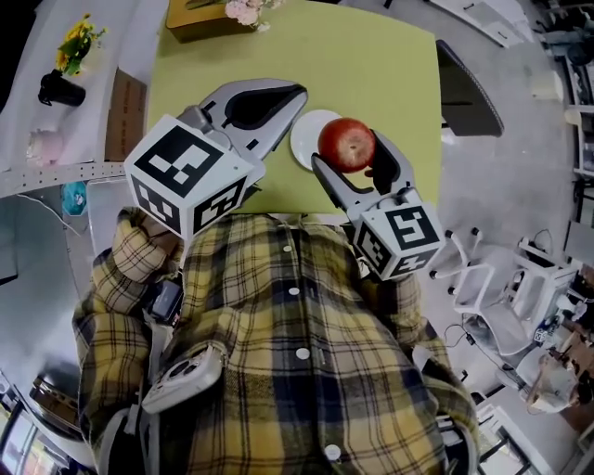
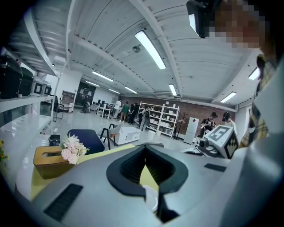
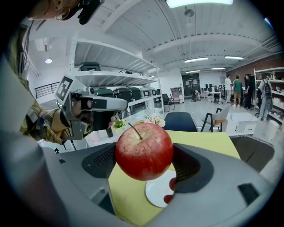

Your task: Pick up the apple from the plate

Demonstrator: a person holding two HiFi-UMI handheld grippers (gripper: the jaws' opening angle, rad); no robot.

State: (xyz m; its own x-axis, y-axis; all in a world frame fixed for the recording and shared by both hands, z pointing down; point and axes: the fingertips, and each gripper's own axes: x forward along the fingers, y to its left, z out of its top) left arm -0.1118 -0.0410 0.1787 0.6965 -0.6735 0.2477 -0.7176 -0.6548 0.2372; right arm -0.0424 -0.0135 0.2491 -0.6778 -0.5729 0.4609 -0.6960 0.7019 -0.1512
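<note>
A red apple [image 1: 347, 144] hangs just above and to the right of a small white plate [image 1: 304, 139] on the yellow-green table [image 1: 371, 56]. My right gripper [image 1: 351, 154] is shut on it, one jaw on each side. The right gripper view shows the apple [image 3: 143, 150] stem up between the dark pads, and the bare plate [image 3: 159, 191] below it. My left gripper [image 1: 295, 100] hovers left of the plate, shut and holding nothing. Its tips [image 2: 145, 147] meet in the left gripper view, and part of the plate [image 2: 151, 197] shows through the gap under them.
A wooden tissue box [image 1: 200, 14] with pale flowers [image 2: 73, 148] stands at the table's far edge. A white counter at the left carries a black vase with yellow flowers [image 1: 63, 88]. A dark chair [image 1: 464, 88] stands to the table's right, and a white rack [image 1: 473, 278] nearer me.
</note>
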